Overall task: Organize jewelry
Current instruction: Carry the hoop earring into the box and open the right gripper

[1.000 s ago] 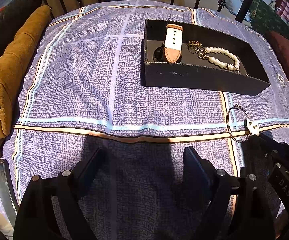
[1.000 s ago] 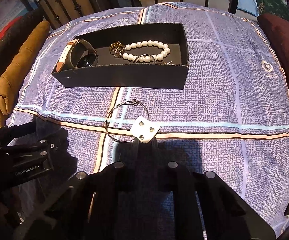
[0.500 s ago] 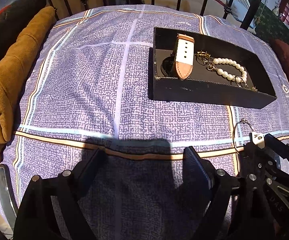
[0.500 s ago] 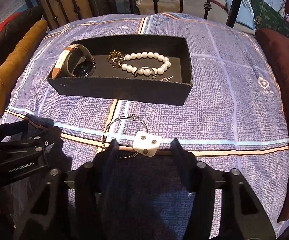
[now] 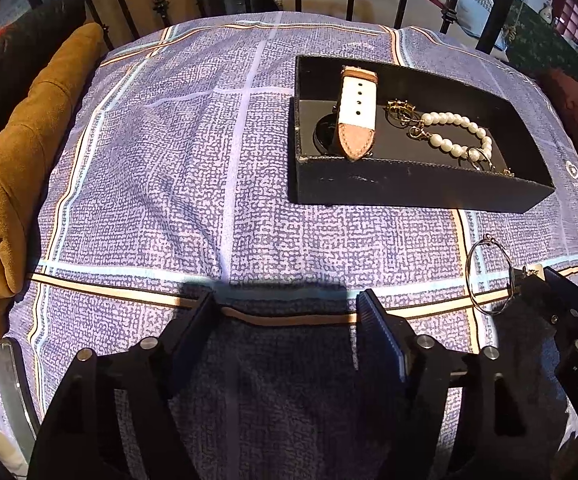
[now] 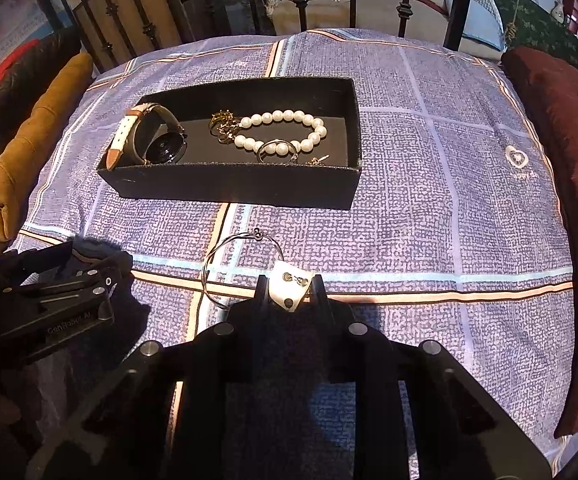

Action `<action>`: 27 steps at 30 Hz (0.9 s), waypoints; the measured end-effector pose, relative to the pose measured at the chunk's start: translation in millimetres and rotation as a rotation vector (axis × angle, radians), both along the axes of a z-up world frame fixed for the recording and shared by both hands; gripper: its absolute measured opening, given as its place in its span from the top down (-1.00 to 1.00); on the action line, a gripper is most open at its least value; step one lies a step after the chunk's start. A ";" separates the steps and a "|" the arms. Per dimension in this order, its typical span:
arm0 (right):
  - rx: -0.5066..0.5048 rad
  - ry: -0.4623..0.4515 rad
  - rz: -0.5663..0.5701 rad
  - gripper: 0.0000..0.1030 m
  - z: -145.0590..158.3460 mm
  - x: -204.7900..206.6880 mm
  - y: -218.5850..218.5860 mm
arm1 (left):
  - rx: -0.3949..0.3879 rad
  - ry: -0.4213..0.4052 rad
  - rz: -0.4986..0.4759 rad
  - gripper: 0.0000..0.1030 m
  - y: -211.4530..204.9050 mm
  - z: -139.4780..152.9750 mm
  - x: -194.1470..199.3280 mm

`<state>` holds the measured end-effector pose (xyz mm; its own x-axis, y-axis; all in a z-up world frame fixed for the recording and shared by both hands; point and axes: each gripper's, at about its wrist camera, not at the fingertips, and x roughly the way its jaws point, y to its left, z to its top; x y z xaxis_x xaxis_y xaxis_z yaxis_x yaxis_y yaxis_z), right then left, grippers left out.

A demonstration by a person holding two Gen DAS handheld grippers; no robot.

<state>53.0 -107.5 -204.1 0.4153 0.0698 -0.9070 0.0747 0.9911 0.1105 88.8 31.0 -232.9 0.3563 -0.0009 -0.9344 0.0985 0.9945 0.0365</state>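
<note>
A black jewelry box stands on the purple cloth and holds a watch with a white and tan strap, a pearl bracelet, a gold piece and a ring. The box also shows in the left wrist view. My right gripper is shut on a white tag that carries a thin silver bangle, in front of the box. The bangle shows in the left wrist view too. My left gripper is open and empty over the cloth, left of the right gripper.
A tan cushion lies along the left edge and a dark red cushion along the right. A black metal bed rail runs behind the cloth. The left gripper's body sits at the left of the right wrist view.
My right gripper opened half a second ago and has now closed on the white tag of the bangle. Both views have shifted slightly closer to the box.
</note>
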 end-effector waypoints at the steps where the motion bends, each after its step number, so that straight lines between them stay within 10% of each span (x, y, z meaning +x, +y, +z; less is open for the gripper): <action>1: 0.004 0.000 -0.003 0.57 1.2 -0.2 -0.9 | 0.006 0.000 -0.005 -0.22 -1.8 1.9 -1.6; 9: 0.033 -0.024 -0.006 0.57 17.6 -2.8 -4.0 | 0.037 0.045 -0.043 0.81 -10.1 20.3 -9.4; 27: 0.035 -0.094 -0.007 0.57 54.5 12.3 -3.5 | -0.112 -0.077 -0.006 1.00 -14.0 82.9 7.3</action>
